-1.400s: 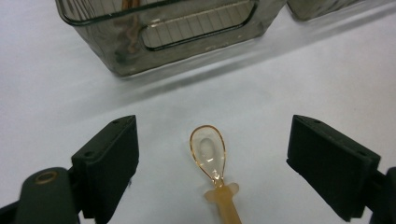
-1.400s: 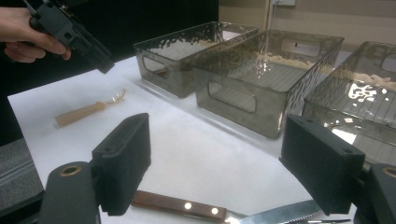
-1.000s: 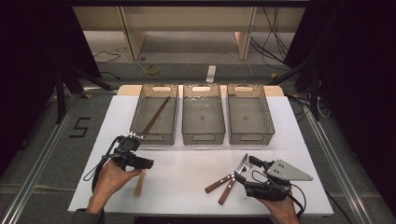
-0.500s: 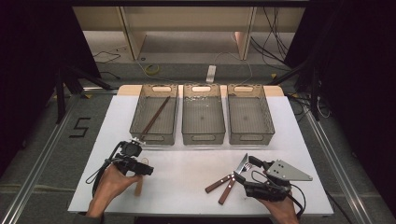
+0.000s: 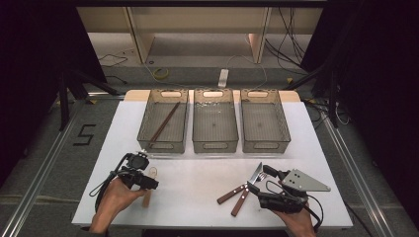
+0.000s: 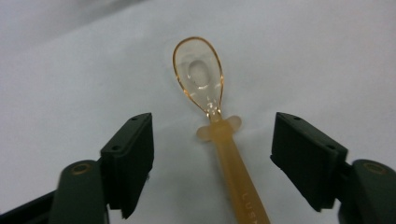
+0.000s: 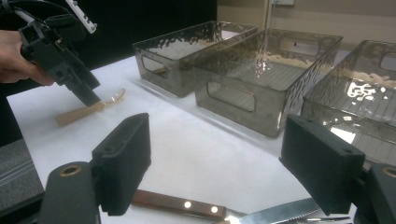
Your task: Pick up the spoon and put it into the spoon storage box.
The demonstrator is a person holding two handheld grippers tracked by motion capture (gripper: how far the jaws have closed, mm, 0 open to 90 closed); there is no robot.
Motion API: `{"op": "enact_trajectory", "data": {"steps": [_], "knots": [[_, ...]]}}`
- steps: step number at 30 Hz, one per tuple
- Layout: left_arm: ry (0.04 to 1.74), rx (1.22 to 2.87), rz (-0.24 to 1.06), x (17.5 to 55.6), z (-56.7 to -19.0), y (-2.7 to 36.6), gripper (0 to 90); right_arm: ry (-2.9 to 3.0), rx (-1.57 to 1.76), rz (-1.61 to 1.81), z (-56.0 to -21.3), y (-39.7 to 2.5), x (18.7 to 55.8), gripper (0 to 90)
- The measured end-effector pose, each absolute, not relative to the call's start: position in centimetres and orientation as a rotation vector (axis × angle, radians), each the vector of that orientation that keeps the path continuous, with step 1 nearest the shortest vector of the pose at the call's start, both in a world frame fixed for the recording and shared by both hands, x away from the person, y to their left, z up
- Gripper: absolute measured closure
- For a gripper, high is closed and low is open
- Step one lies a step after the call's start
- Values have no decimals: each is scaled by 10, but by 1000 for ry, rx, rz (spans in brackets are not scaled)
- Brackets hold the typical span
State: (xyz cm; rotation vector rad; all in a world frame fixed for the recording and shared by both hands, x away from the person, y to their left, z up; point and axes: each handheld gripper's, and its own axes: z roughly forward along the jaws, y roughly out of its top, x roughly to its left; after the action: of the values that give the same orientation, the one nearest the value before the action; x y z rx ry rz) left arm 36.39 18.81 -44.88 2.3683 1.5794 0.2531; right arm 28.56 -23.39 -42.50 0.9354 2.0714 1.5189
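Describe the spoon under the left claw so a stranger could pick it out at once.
On the white table, look near the front left, in front of the leftmost bin. The spoon lies flat between the open left claw: a translucent amber handle and clear bowl, unlike the brown-handled knife and fork at the right.

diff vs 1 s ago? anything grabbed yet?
Left claw has come down a little toward the table's near edge and now straddles the spoon, jaws open on either side of the handle, nothing grabbed. Unchanged: right claw open over the knife and fork; three bins, chopstick in the left one.
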Motion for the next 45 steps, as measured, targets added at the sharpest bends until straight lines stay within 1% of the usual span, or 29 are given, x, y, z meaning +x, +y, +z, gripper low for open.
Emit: {"op": "enact_trajectory", "data": {"steps": [6, 16, 22, 23, 27, 31, 39, 45], "knots": [[1585, 2398, 247, 360, -452, 188, 395, 2076, 925, 1514, -425, -232, 286, 246], [1566, 2429, 198, 356, -458, 185, 526, 2072, 921, 1514, -424, -232, 286, 246], [1534, 2477, 180, 354, -463, 179, 655, 2072, 921, 1513, -425, -232, 286, 247], [1531, 2481, 183, 354, -463, 178, 663, 2073, 924, 1513, -425, -232, 285, 246], [1539, 2460, 156, 356, -463, 181, 695, 2073, 921, 1513, -425, -232, 285, 246], [1550, 2451, 158, 356, -463, 183, 756, 2075, 917, 1512, -425, -231, 285, 246], [1562, 2411, 116, 358, -463, 189, 772, 2076, 918, 1510, -425, -232, 285, 246], [1530, 2361, 146, 357, -455, 191, 774, 2075, 918, 1508, -424, -232, 286, 247]]}}
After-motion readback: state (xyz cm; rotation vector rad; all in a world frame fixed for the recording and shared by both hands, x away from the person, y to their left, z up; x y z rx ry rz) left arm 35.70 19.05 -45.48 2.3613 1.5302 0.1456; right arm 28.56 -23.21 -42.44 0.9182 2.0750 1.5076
